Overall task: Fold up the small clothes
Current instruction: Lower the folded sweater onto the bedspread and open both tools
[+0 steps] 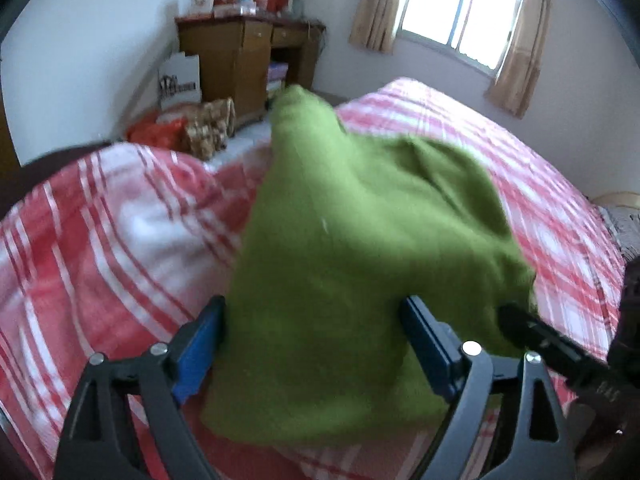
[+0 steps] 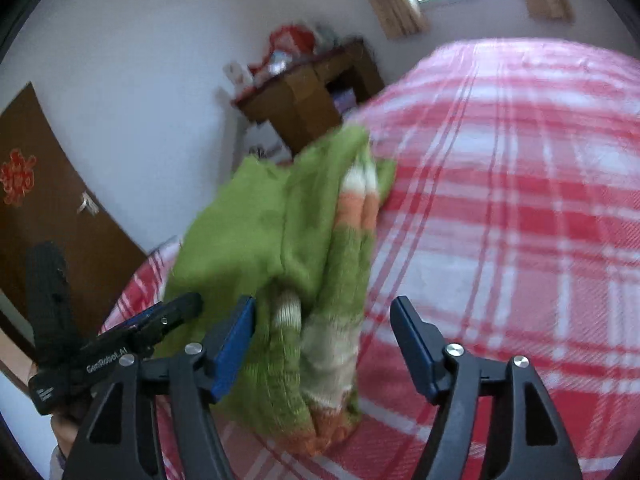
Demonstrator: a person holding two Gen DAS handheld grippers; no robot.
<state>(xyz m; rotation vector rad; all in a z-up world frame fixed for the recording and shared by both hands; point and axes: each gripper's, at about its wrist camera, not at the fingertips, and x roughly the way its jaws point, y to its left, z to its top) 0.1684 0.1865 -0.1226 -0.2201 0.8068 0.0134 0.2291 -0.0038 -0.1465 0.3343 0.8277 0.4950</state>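
The green sweater (image 1: 360,240) lies on the near part of the bed (image 1: 120,240), already folded into a thick bundle; in the right wrist view its striped cuffs, white and orange, show at the near edge. The main risk is that the bundle opens again. It is soft and stacked in several layers, so if a claw catches the knit while moving, a layer may slide off or a sleeve may fall out. The pictures are blurred, which suggests quick motion and makes such a catch more likely.

The left claw (image 1: 316,336) is spread wide, with the sweater between its blue pads; it does not look clamped on the cloth, though whether the pads touch it cannot be told. The right claw (image 2: 324,328) is also released, low over the near end of the sweater, its left pad just beside the cloth. Both claws point forward across the bed, close together, with the left claw visible at the left of the right wrist view.
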